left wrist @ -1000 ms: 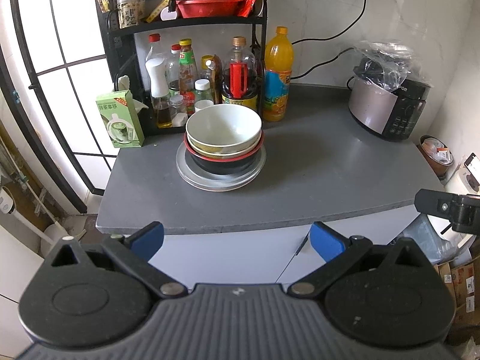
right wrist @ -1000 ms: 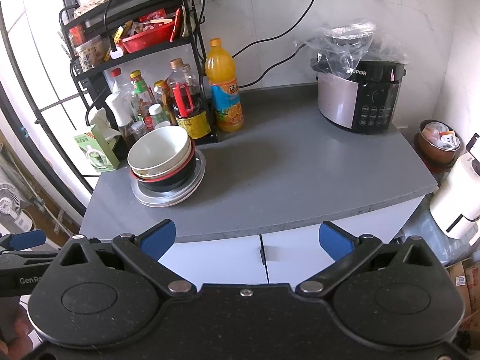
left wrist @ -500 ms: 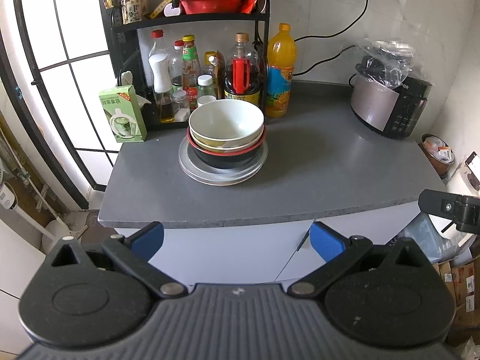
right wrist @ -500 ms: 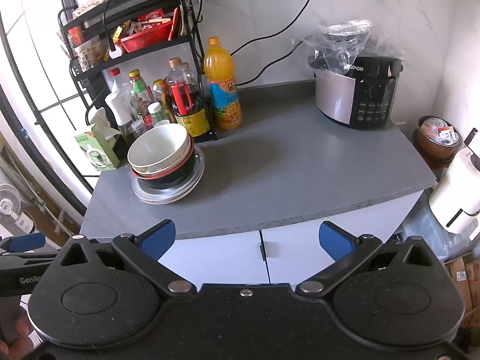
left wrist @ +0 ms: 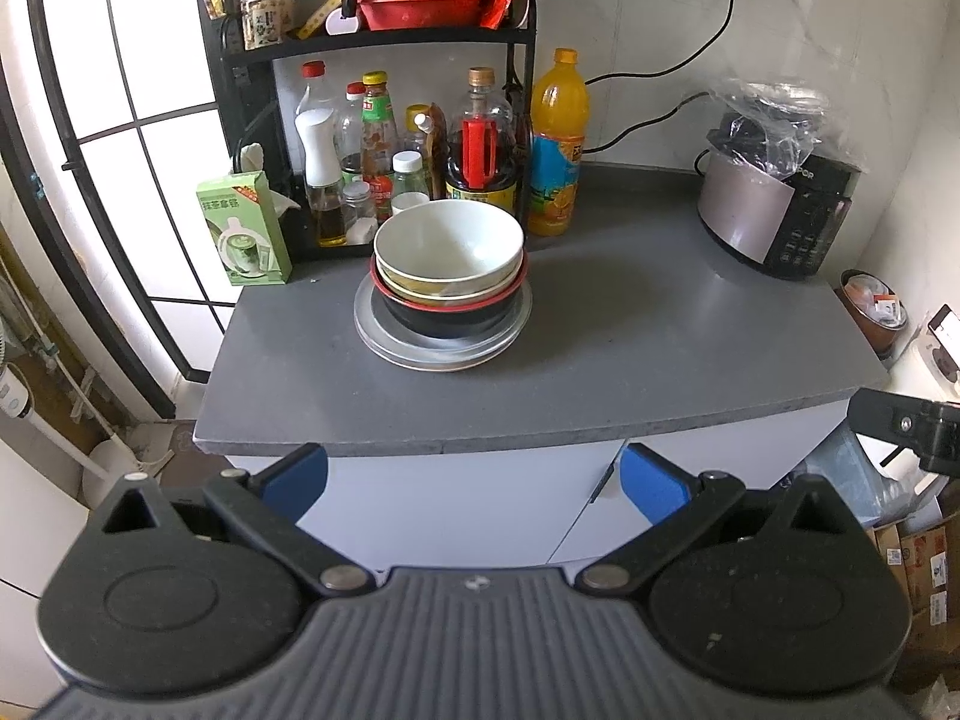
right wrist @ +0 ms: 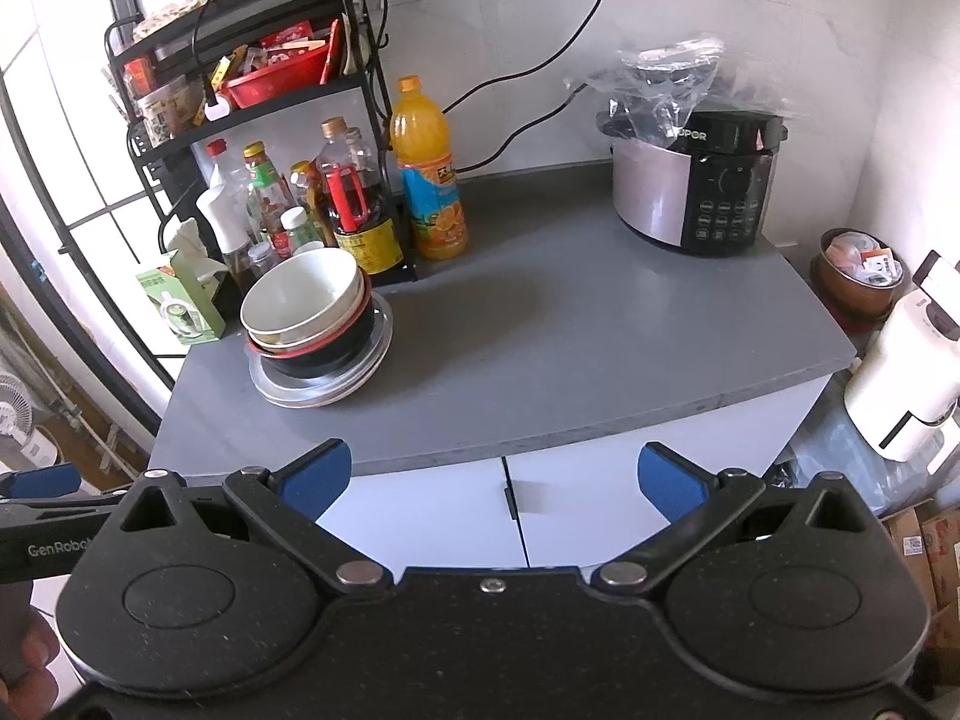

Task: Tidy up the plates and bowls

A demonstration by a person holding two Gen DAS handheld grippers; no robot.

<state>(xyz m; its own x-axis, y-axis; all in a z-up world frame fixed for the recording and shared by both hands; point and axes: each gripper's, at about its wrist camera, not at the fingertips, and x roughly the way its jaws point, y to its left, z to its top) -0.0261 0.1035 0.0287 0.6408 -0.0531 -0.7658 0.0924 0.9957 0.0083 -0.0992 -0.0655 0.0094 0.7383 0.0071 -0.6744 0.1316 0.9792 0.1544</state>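
A stack stands on the grey counter [left wrist: 600, 348]: a white bowl [left wrist: 447, 243] on top, a yellowish bowl and a black bowl with a red rim [left wrist: 450, 315] under it, all on grey plates [left wrist: 384, 336]. The stack also shows in the right wrist view [right wrist: 312, 324]. My left gripper [left wrist: 474, 477] is open and empty, held back from the counter's front edge, in front of the stack. My right gripper [right wrist: 491, 474] is open and empty, also off the counter edge, right of the stack.
A black rack with bottles [left wrist: 384, 138] and an orange juice bottle [left wrist: 555, 144] stand behind the stack. A green carton [left wrist: 243, 228] is at the left, a rice cooker [left wrist: 774, 204] at the right. White cabinet doors [right wrist: 510, 510] are below the counter.
Both grippers have drawn back a little from the counter and risen slightly; the stack looks lower and smaller in view. Nothing on the counter has moved.
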